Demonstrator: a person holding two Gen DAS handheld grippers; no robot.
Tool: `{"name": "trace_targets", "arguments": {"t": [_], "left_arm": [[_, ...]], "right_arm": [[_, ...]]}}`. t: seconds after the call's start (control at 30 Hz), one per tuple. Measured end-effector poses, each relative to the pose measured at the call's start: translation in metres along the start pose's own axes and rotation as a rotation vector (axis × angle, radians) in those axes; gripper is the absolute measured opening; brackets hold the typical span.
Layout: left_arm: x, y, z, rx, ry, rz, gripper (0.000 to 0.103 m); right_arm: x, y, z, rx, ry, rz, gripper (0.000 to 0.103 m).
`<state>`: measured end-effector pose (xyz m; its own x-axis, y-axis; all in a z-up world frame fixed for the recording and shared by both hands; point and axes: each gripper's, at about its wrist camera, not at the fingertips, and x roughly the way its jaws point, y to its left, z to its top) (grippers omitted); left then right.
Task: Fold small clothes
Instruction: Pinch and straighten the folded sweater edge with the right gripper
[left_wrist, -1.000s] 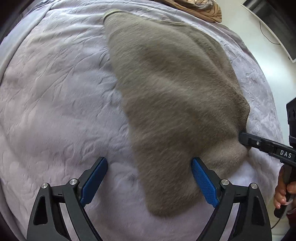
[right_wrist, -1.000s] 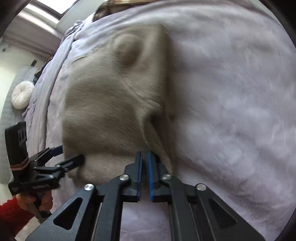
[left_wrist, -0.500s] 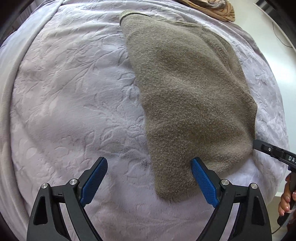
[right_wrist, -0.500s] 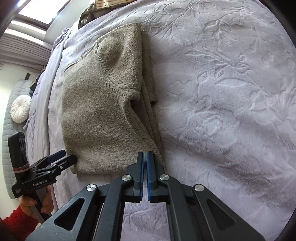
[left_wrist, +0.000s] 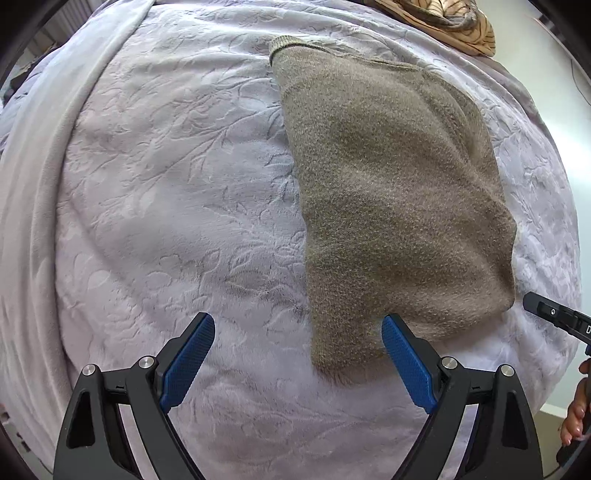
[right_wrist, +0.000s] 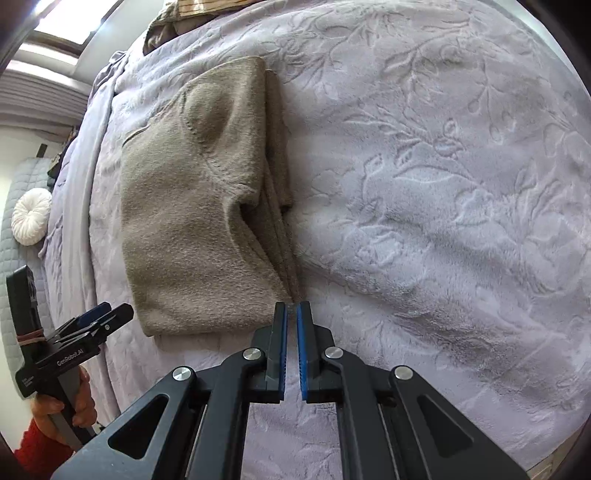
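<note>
A small taupe knit sweater (left_wrist: 388, 192) lies folded flat on a lilac embossed blanket (left_wrist: 166, 192). It also shows in the right wrist view (right_wrist: 192, 229), with folded layers stacked along its right edge. My left gripper (left_wrist: 297, 356) is open and empty, its right pad over the sweater's near corner. My right gripper (right_wrist: 291, 332) is nearly shut with a narrow gap, empty, just short of the sweater's near right corner. The right gripper's tip shows in the left wrist view (left_wrist: 554, 317); the left gripper shows in the right wrist view (right_wrist: 99, 317).
A striped brown cloth (left_wrist: 454, 22) lies at the blanket's far edge. A round white cushion (right_wrist: 31, 216) sits on a grey quilted seat to the left. The blanket's edge drops off near the sweater's right side (left_wrist: 546, 221).
The right gripper has let go of the sweater's corner and drawn back a little. The left gripper has pulled back, still open. The sweater now lies still.
</note>
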<state>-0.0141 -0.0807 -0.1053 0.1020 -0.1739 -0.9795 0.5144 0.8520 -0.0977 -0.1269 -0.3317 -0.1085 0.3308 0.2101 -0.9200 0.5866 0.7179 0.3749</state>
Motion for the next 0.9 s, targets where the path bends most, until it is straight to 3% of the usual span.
{"name": "trace_targets", "arguments": {"t": [0.27,0.43,0.47,0.73,0.83,0.9], "left_arm": [[-0.008,-0.012,0.002,-0.043,0.031,0.012,0.093],[-0.007,-0.024,0.004,-0.059,0.006,0.024,0.093],[-0.006,-0.025,0.008,-0.069,-0.001,0.022,0.103],[0.003,-0.029,0.031,-0.105,-0.009,0.055,0.103],[0.006,-0.026,0.044,-0.115,-0.013,0.076,0.103],[0.009,-0.025,0.052,-0.135,-0.012,0.076,0.103]], "right_arm": [[-0.002,0.008,0.009,-0.037,0.024,0.027,0.006],[0.001,0.008,0.019,-0.055,0.041,0.035,0.006],[0.002,0.008,0.022,-0.059,0.043,0.034,0.006],[0.012,0.005,0.048,-0.062,0.052,0.055,0.009],[0.016,0.006,0.063,-0.067,0.042,0.076,0.022],[0.018,0.007,0.074,-0.073,0.027,0.081,0.043]]}}
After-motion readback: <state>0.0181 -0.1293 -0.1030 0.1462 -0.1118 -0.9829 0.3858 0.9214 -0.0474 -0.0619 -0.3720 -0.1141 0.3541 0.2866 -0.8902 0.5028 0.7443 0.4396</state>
